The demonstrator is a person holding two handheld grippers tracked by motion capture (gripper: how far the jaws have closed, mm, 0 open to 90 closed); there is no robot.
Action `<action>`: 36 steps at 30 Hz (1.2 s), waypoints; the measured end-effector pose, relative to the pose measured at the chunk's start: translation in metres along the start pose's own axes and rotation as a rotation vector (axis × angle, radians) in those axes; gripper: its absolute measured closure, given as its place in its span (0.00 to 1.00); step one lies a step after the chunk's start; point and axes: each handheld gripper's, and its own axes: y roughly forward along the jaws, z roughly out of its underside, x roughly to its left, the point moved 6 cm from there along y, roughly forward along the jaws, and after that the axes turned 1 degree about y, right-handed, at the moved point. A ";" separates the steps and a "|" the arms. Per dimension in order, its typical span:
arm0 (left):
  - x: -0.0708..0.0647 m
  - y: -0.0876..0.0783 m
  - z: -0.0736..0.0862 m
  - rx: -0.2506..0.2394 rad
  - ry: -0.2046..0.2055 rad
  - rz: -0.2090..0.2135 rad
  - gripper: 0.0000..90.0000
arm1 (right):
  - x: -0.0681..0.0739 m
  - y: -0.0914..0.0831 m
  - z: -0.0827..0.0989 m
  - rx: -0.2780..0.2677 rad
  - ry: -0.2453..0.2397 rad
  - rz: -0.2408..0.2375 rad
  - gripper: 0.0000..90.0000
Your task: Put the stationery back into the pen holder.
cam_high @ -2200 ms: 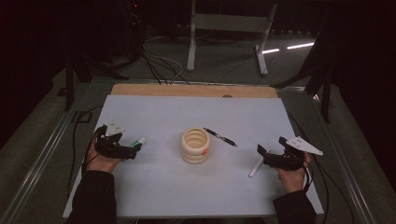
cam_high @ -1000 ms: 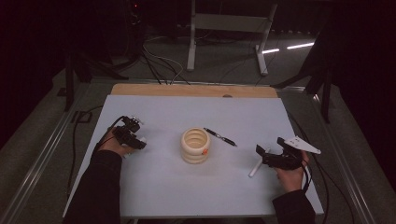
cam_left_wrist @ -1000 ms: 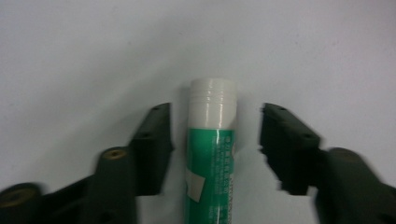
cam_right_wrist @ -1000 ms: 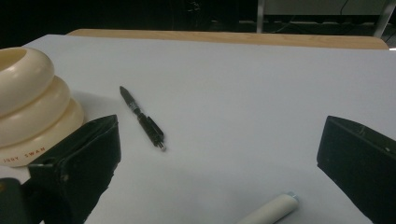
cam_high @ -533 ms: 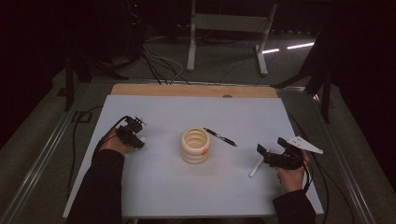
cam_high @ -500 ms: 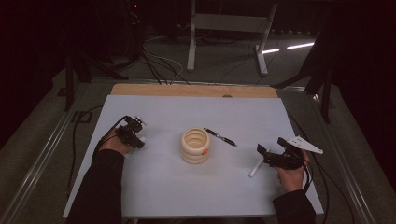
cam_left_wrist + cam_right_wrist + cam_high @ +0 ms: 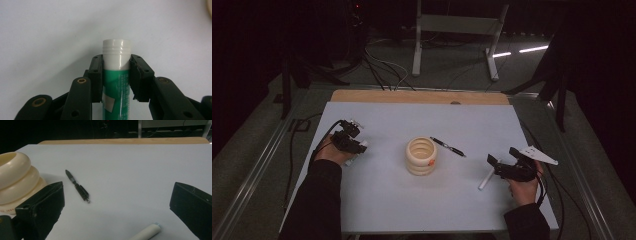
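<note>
Glue stick [image 7: 116, 75], green-bodied with a white ribbed cap, sits clamped between the jaws of the left gripper [image 7: 116, 62], its cap poking out just past the fingertips toward the white table [image 7: 50, 30]. It looks light and rigid, with a smooth plastic barrel likely to slide or twist if squeezed loosely; gripping the body just below the cap, as here, seems sound. Right gripper [image 7: 117, 202] rests spread wide and empty, a white pen [image 7: 146, 232] lying just ahead between its jaws.
</note>
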 end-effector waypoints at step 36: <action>-0.034 -0.034 -0.043 -0.292 0.006 0.018 0.74 | -0.003 -0.001 0.000 -0.005 0.025 -0.005 0.00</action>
